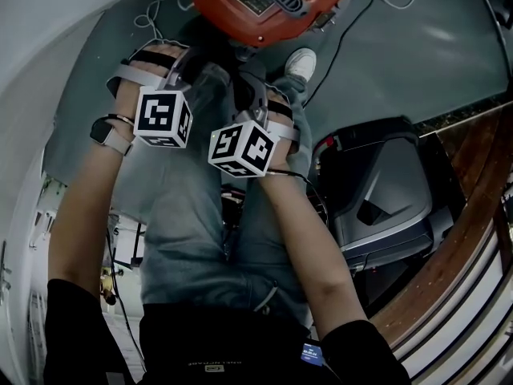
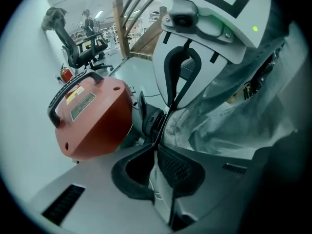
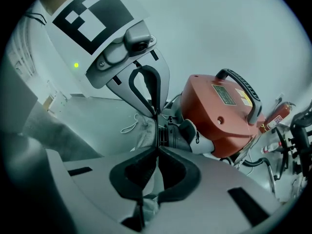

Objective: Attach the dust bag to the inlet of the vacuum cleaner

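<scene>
- A red vacuum cleaner (image 1: 256,2) lies on a pale floor at the top of the head view. Its carry handle faces away from the person, and its black inlet end faces the person's two hands.
- A grey fabric dust bag (image 2: 204,126) has its mouth at that inlet end, and the loose cloth trails back toward the person. In the left gripper view the cloth fills the right side.
- The inlet (image 3: 171,130) is a short black ribbed collar that sticks out of the red body. Its axis appears to run toward the grippers, so the bag would need to slide straight forward along that line.
- The left gripper (image 2: 162,141) has its jaws pressed together on the edge of the bag's mouth. The inlet lies just left of its jaw line.
- The right gripper (image 3: 157,143) also has its jaws pressed together on bag cloth. Here the inlet lies just right of its jaw line.
- The inlet therefore sits between the two pinch points, directly ahead and very close. Neither hand looks clearly nearer.
- The bag edge appears to touch the collar, but whether it is already seated over it cannot be told.
</scene>
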A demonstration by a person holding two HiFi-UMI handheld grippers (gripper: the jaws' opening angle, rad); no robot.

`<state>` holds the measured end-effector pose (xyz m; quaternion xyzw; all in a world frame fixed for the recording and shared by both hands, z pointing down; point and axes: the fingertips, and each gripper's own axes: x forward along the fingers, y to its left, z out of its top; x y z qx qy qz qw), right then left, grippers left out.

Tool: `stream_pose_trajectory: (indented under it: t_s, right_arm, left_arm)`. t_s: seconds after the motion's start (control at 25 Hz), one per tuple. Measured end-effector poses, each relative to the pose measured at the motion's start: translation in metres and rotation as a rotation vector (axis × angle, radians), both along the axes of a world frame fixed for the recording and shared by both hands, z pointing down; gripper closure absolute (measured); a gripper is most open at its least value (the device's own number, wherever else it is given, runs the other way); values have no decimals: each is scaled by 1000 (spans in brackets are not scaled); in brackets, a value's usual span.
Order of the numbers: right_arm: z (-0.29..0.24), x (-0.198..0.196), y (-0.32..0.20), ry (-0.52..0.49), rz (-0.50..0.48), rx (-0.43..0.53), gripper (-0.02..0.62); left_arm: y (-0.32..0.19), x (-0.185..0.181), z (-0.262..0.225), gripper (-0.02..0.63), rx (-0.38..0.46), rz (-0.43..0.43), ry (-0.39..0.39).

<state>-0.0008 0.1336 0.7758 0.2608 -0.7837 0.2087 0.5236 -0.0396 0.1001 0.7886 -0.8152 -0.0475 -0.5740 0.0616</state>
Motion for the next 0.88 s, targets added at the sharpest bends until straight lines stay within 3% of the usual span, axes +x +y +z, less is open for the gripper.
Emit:
stream_pose_trajectory:
  t_s: [0.32,0.6,0.88]
  right_arm:
    - [5,13,5,-10,6,0,564]
    - [-3,1,-5,-1,-26,21,565]
    - [6,19,8,-12,27,-2,565]
  left_arm:
    - [4,12,2,574,3,23,-16]
    - [1,-5,2,574,0,-52,-18]
    - [3,20,-2,574,32,38,-37]
